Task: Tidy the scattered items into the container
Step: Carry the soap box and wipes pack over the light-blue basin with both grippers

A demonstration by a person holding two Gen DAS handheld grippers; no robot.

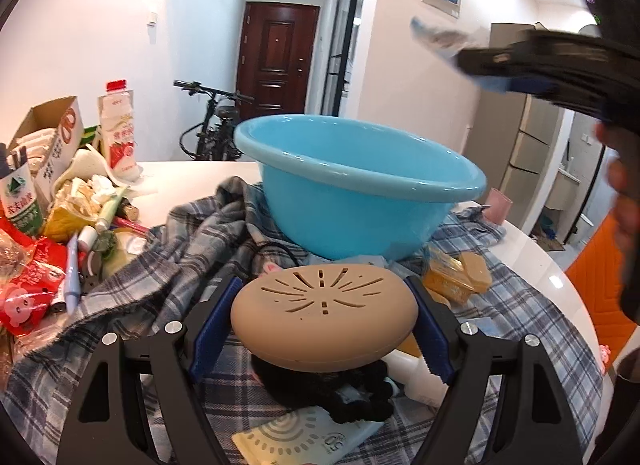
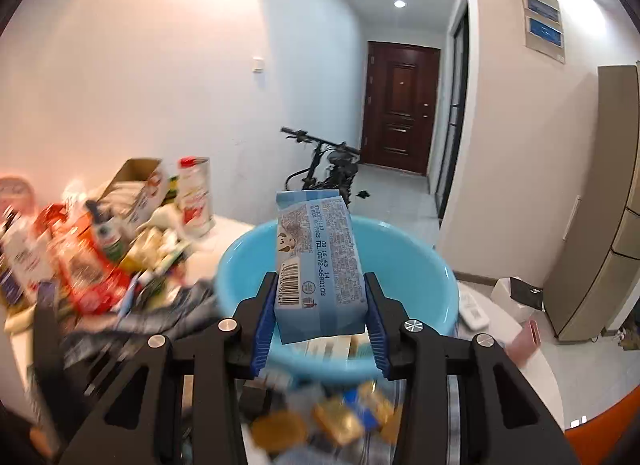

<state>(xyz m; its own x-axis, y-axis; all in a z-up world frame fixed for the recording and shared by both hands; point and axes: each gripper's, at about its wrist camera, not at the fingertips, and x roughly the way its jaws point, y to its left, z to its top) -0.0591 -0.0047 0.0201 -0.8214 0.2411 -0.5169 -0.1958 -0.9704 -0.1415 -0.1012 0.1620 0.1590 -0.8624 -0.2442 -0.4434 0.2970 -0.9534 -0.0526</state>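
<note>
A: Right, left gripper (image 1: 324, 321) status?
B: Both blue pads pressed on a tan vented disc (image 1: 325, 315), held above the plaid cloth (image 1: 192, 249). Blue basin (image 1: 360, 185) sits at 12 o'clock, just beyond the disc.
A: Right gripper (image 2: 320, 315)?
B: Clamped on a pale blue packet (image 2: 318, 261), upright, over the basin's near rim. Boxes lie inside the basin. Clutter pile (image 2: 92, 257) at 9 o'clock, blurred.

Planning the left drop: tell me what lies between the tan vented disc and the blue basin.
In the left wrist view, the plaid cloth and a black cable lie between the tan disc and the blue basin.
</note>
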